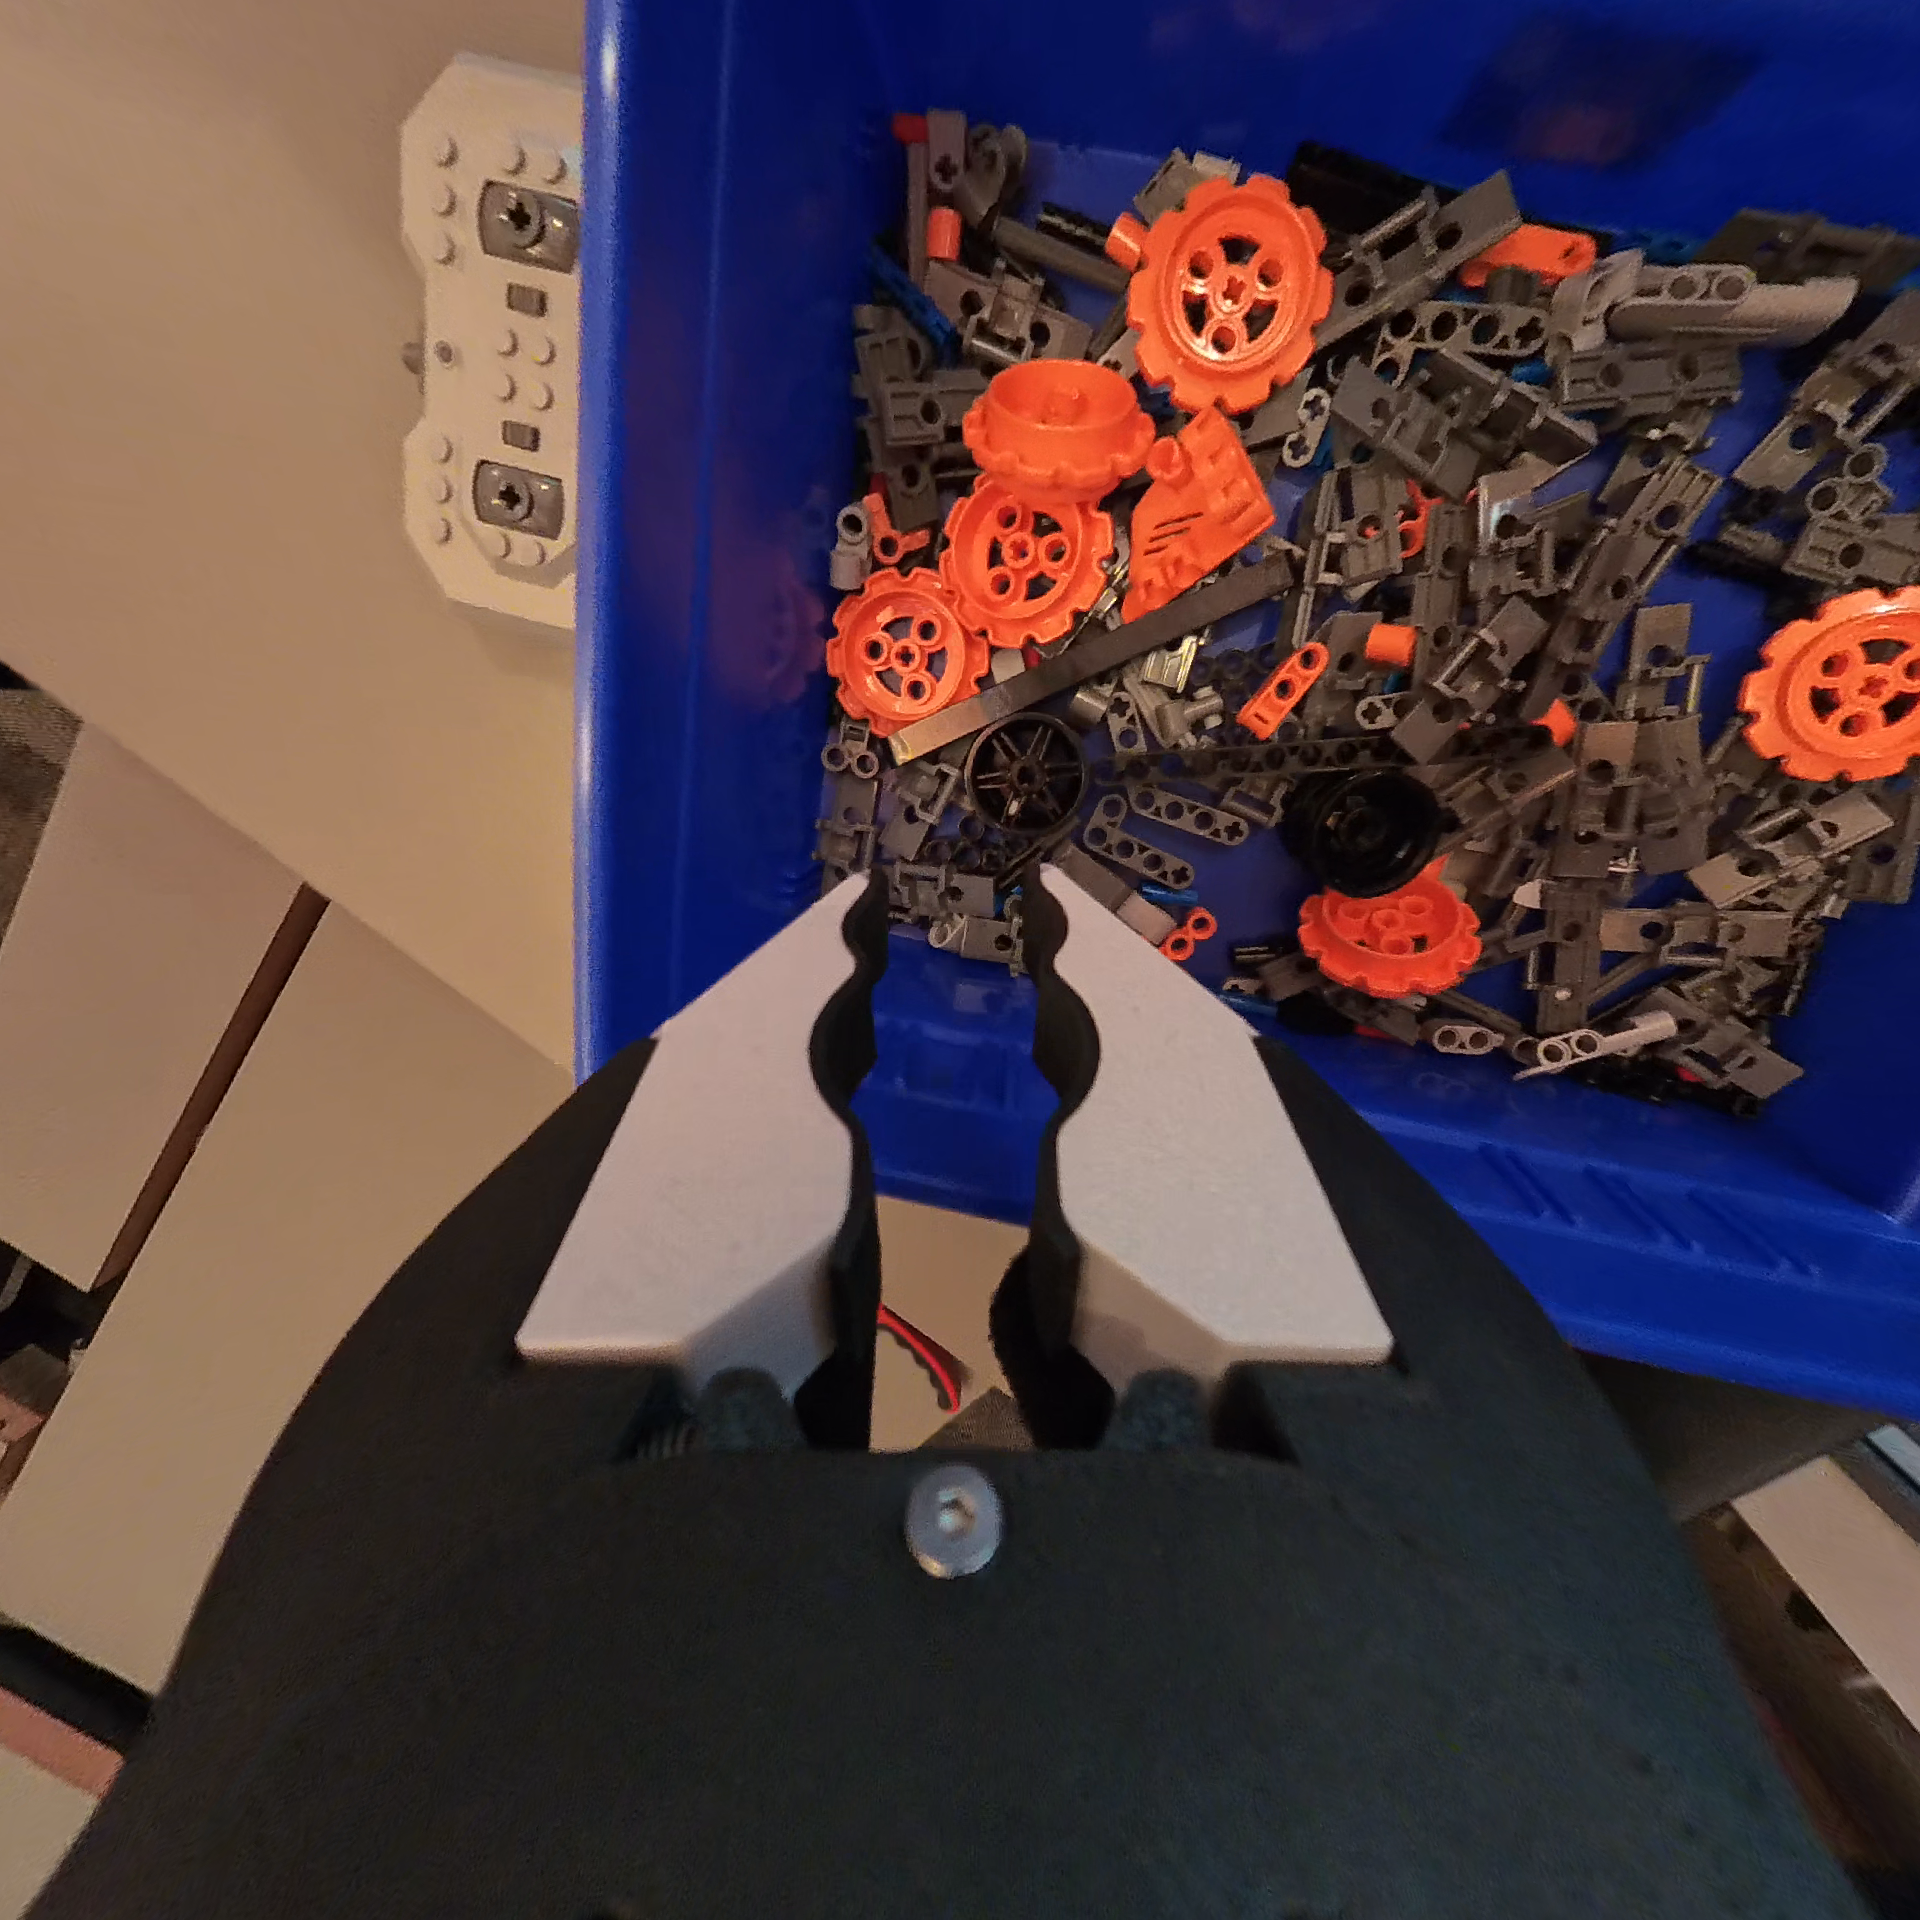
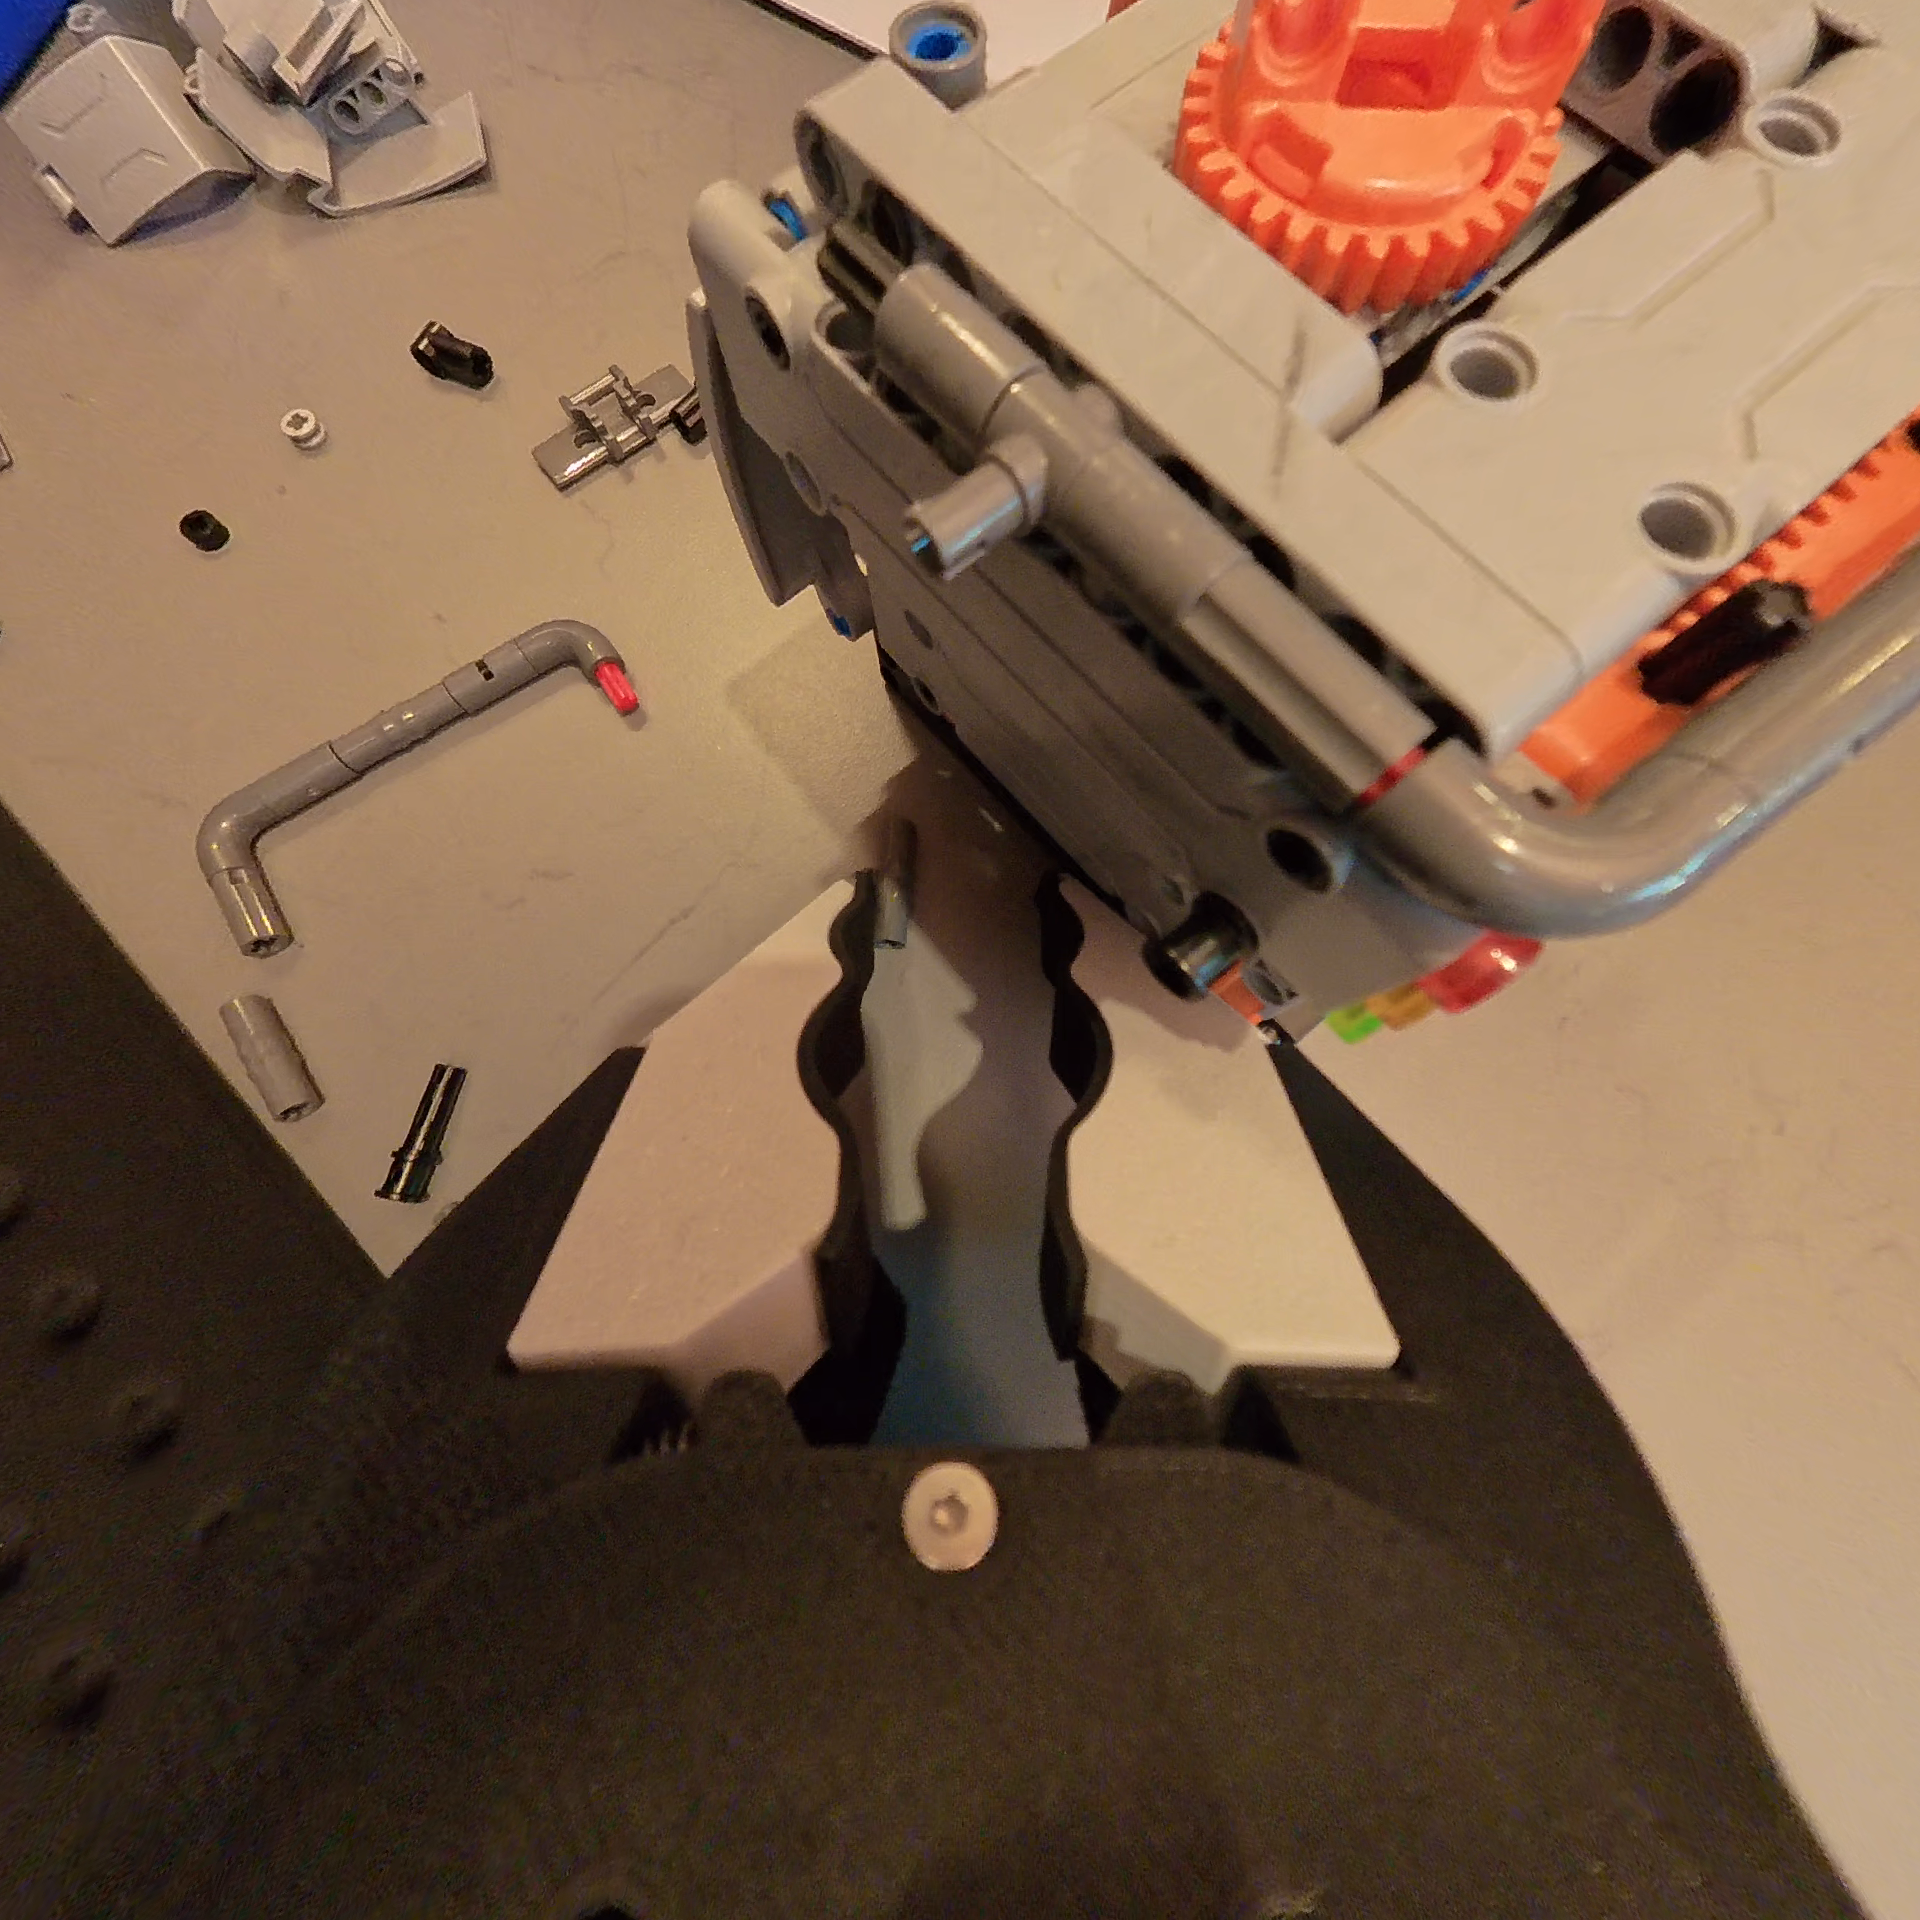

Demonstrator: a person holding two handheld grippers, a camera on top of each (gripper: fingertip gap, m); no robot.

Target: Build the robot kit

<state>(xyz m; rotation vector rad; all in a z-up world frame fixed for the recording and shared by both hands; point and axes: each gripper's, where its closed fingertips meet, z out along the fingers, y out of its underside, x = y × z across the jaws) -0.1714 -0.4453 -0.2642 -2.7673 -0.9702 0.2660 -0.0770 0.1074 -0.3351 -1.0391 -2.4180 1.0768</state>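
Two grippers, both empty with jaws parted. Left gripper (image 1: 951,894) hovers over the near rim of the blue plastic bin (image 1: 717,623) of loose grey and orange toy construction parts (image 1: 1351,582). Right gripper (image 2: 956,899) is just beside the near corner of the part-built grey and orange brick model (image 2: 1299,468). Loose grey bent tube (image 2: 395,738) lies left on the tabletop. White control unit (image 1: 499,353) lies beyond, left of the bin.
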